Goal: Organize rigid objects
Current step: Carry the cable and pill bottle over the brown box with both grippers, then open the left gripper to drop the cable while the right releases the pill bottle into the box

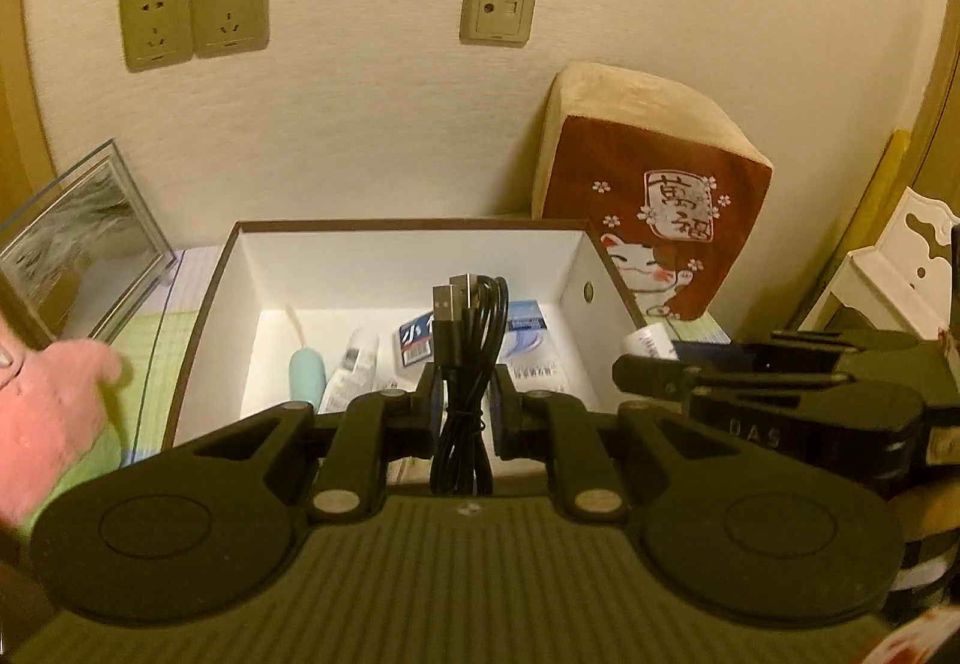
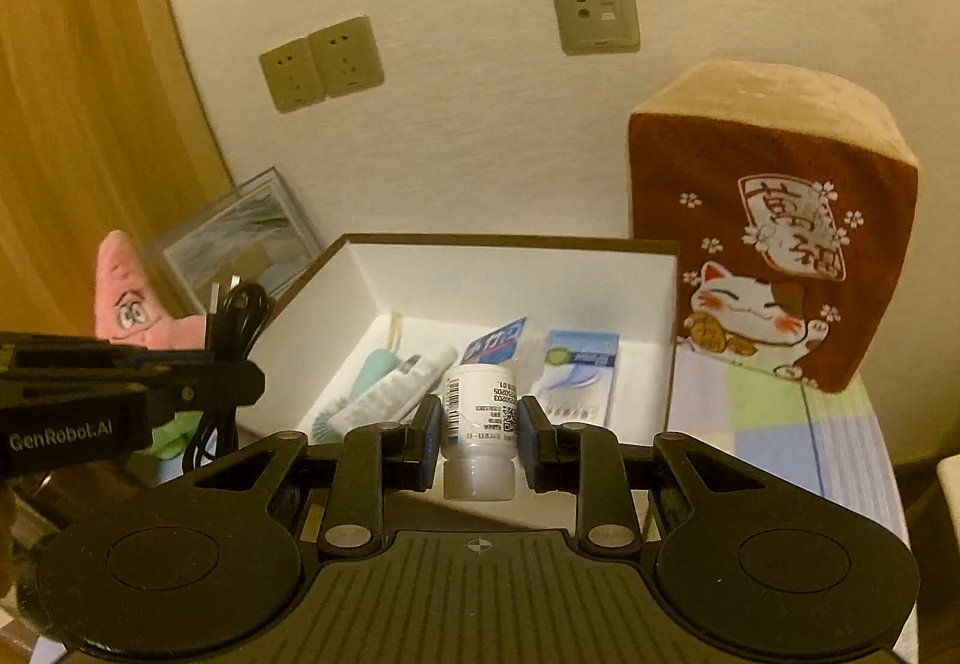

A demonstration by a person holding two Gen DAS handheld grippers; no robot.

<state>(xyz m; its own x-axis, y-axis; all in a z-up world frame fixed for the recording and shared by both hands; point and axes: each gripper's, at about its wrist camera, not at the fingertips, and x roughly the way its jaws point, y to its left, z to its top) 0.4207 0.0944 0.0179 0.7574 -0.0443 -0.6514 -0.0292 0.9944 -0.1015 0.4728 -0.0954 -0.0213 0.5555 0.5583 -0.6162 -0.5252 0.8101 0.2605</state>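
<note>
Lucky-cat cushion (image 2: 774, 226), wall sockets (image 1: 193, 17), pink plush (image 2: 129, 295), glass frame (image 1: 78, 238).

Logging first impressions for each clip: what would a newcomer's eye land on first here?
Probably the two loaded grippers: the left gripper clamps a coiled black cable, the right gripper a white bottle, both near the front of the open white box. Next, the brown cat cushion leaning on the wall right of it.

My left gripper (image 1: 468, 406) was matte black, with blue pads (image 1: 437, 406), silver pivot screws and a ribbed base between two round discs. My right gripper (image 2: 479, 427) matched it (its flank in the left view read "DAS").
</note>
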